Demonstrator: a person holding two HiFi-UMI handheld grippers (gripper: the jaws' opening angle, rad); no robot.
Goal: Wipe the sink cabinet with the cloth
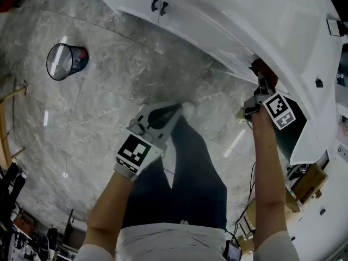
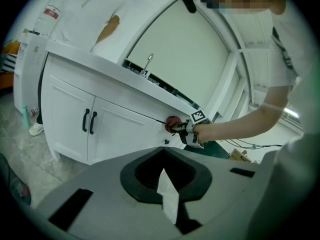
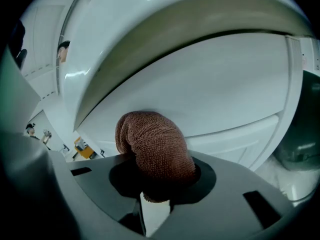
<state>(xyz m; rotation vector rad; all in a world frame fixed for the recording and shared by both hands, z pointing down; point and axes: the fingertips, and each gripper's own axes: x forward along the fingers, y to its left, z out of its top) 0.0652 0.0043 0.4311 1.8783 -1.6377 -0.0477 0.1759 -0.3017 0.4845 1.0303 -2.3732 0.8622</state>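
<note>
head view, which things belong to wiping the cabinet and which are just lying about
In the job: brown cloth, held by the right gripper against the white sink cabinet.
Lying about: wire waste bin; green bottle beside the cabinet; left gripper, shut and idle.

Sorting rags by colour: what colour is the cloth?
Reddish brown cloth, best in right gripper view.
</note>
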